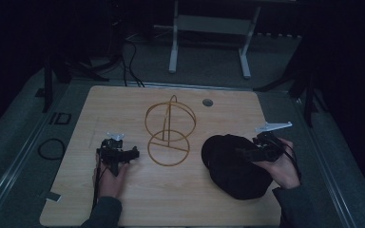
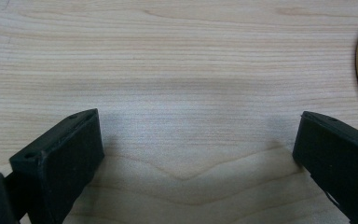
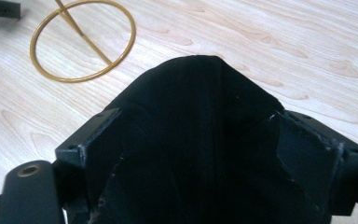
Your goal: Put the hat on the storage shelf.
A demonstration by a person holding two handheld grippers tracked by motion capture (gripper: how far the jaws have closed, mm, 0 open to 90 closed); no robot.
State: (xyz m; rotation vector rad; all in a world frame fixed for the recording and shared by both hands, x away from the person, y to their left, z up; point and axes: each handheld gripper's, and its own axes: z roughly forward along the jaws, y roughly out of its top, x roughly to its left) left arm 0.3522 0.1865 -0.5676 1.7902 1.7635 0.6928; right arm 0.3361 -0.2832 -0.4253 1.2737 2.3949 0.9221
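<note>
While a black cap [image 1: 234, 166] is pinched at lower right, the gold wire stand [image 1: 168, 130] is left free at centre.
Right tongs [image 3: 214, 144] are closed onto the cap's fabric, seemingly for lifting; left tongs [image 2: 198, 154] are held wide apart over bare bench [image 1: 180, 199], gripping nothing.

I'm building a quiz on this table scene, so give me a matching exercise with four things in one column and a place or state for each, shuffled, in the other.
Things:
1. left gripper
2. right gripper
3. gold wire stand
4. black cap

Places or states:
A. upright at the middle of the table
B. jaws wide apart over bare wood
C. lying on the table's right side, fabric between jaws
D. jaws set around dark fabric

Pairs: 1-B, 2-D, 3-A, 4-C
</note>
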